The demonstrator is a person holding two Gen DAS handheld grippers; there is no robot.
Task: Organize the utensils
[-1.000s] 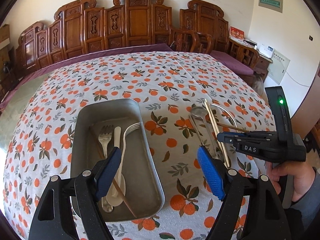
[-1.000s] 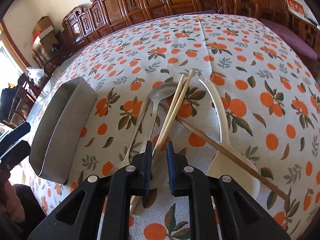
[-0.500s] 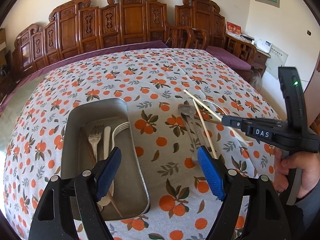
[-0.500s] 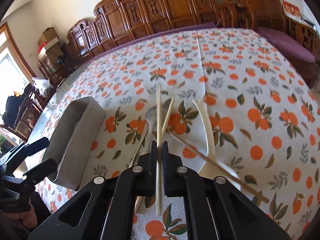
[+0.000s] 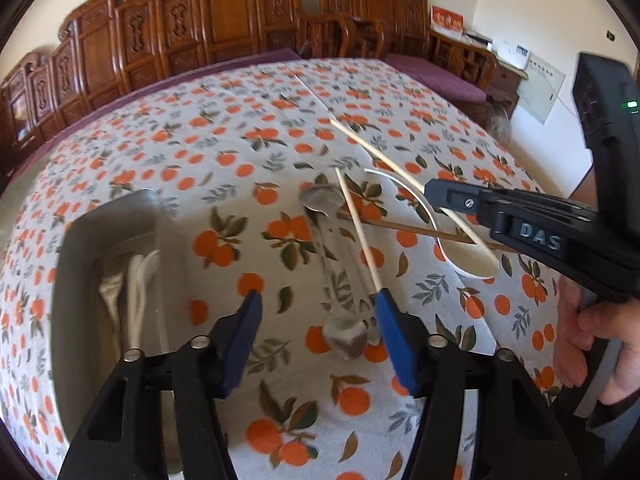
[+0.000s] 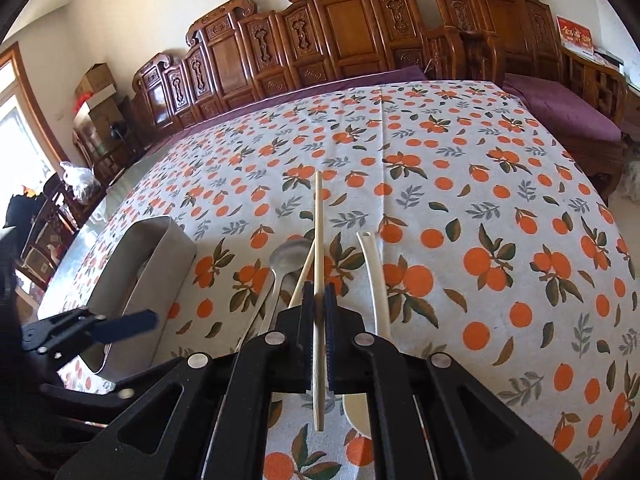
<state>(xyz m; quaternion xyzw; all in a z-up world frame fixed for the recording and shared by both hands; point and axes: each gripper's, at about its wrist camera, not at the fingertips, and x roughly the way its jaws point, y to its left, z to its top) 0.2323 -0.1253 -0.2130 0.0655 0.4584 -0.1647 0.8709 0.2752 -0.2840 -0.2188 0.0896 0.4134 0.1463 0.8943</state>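
My right gripper [image 6: 318,300] is shut on a pale chopstick [image 6: 318,216] and holds it lifted above the table; it also shows in the left wrist view [image 5: 376,148]. My left gripper [image 5: 318,312] is open and empty, low over a metal spoon [image 5: 320,204]. On the cloth lie a second pale chopstick [image 5: 358,232], a white spoon [image 5: 472,256] and a dark chopstick [image 5: 404,228]. The metal tray [image 5: 68,264] at the left holds forks and a white spoon.
The table wears an orange-print cloth [image 6: 480,200]. Carved wooden chairs [image 6: 340,32] line the far side. The tray [image 6: 120,276] sits near the table's left edge, with my left gripper [image 6: 120,324] beside it.
My right gripper closed on one pale chopstick and lifted it off the cloth. My left gripper moved right, from over the tray to over the metal spoon.
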